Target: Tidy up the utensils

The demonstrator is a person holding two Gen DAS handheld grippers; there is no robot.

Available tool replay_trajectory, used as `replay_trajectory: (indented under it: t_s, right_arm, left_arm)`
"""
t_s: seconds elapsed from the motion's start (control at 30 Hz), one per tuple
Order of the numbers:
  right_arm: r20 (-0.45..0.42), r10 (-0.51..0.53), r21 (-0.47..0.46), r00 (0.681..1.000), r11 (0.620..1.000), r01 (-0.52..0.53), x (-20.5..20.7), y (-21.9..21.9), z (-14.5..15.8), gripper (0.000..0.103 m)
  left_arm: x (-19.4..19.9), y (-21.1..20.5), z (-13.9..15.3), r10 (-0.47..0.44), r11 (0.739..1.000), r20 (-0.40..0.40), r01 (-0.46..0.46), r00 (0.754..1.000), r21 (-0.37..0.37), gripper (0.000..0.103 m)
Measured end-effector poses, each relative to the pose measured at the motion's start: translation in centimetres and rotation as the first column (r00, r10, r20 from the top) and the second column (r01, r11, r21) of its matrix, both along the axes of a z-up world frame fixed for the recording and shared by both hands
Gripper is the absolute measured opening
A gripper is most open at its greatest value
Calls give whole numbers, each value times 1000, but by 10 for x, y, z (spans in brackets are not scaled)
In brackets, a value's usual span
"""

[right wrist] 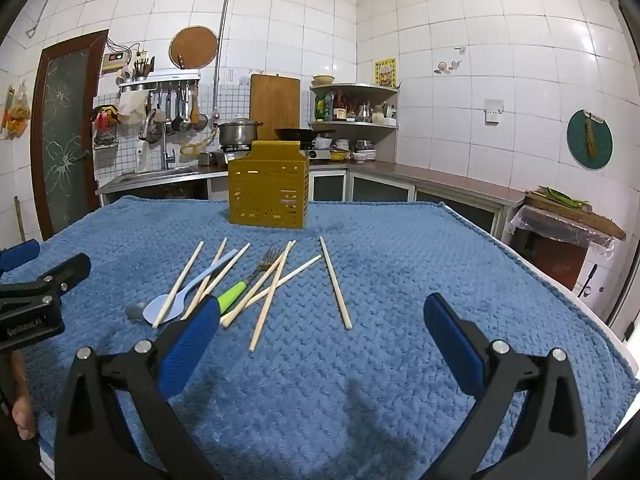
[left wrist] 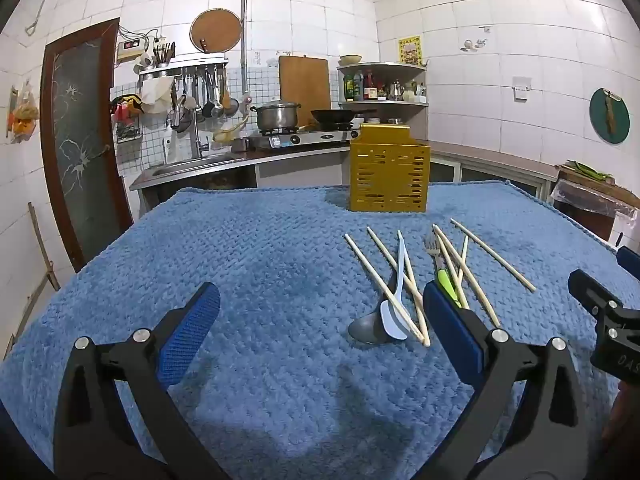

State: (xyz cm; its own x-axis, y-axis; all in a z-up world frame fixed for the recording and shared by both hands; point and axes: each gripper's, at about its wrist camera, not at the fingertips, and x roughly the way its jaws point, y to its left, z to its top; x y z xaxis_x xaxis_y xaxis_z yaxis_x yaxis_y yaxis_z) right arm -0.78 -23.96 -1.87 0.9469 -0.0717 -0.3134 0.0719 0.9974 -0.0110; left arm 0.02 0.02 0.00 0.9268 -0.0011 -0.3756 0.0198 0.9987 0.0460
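Observation:
A yellow slotted utensil holder (left wrist: 389, 170) (right wrist: 268, 186) stands upright at the far side of the blue towel. In front of it lie several wooden chopsticks (left wrist: 494, 255) (right wrist: 335, 283), crossed over a pale blue spoon (left wrist: 396, 300) (right wrist: 176, 303), a dark metal spoon (left wrist: 362, 330) (right wrist: 135, 312) and a green-handled fork (left wrist: 444, 276) (right wrist: 244, 285). My left gripper (left wrist: 320, 328) hovers open over bare towel, the pile just by its right finger. My right gripper (right wrist: 320, 328) hovers open too, its left finger over the nearest chopstick ends. Nothing is held.
The blue textured towel (left wrist: 240, 248) (right wrist: 420, 256) covers the whole table. Behind it run a counter with sink, stove, pot and pan (left wrist: 278, 116) (right wrist: 238, 132). A covered stand (right wrist: 568, 224) sits to the right of the table. A hand (right wrist: 22, 412) shows at the left edge.

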Motion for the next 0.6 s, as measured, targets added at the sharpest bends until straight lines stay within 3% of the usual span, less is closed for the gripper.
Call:
replay_trajectory:
  t_s: [0.6]
  right_arm:
    - [6, -6, -2, 1000, 1000, 6, -2, -3, 1, 99]
  left_arm:
    - [5, -1, 1, 2, 1000, -2, -2, 1000, -12, 98]
